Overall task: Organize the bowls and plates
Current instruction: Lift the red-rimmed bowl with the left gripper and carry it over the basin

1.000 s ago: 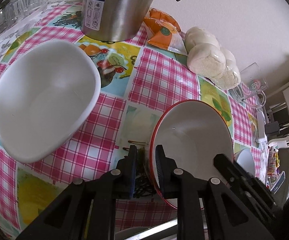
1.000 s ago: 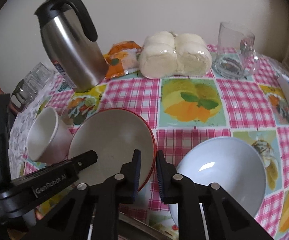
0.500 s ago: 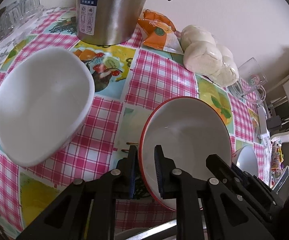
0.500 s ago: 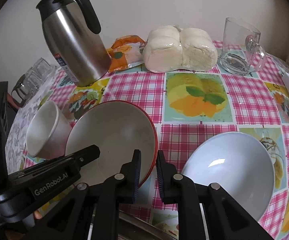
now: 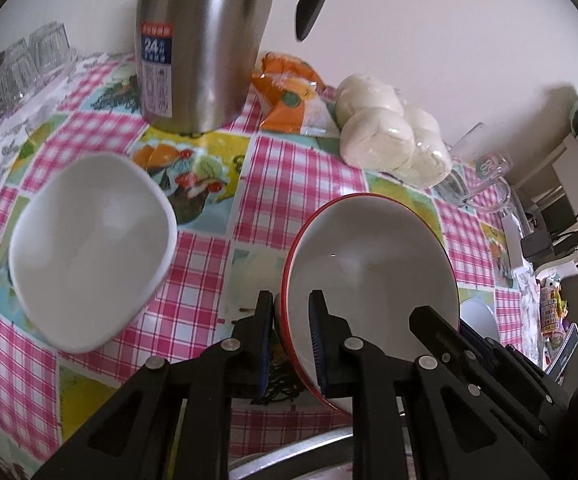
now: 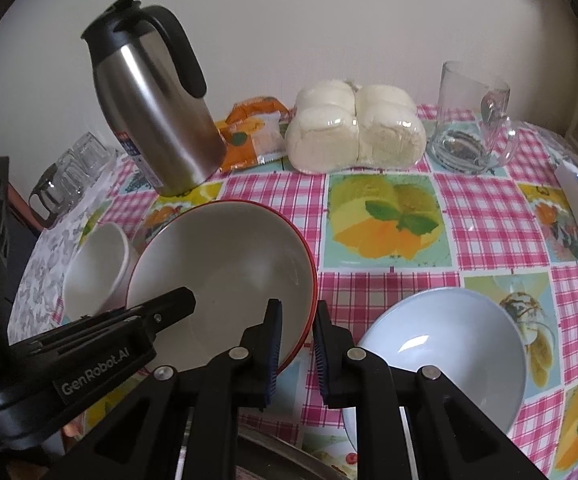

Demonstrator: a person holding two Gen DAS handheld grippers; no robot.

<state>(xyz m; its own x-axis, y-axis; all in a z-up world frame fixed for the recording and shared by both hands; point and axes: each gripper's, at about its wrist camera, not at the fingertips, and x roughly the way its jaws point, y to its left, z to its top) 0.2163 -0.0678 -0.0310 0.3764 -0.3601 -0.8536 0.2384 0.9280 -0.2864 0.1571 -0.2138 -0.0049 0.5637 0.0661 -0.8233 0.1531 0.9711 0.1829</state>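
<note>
The red-rimmed bowl (image 5: 373,264) hangs tilted above the tablecloth (image 5: 297,176), in front of the steel flask (image 5: 205,44). The left gripper (image 5: 291,312) is closed on its rim, probably to stack it. The right gripper (image 6: 296,320) is closed and holds nothing, just beside the bowl.

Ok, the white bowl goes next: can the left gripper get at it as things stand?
Probably not yet: the left gripper is shut on the rim of the red-rimmed bowl. The white bowl lies beside it with bare tablecloth between.
</note>
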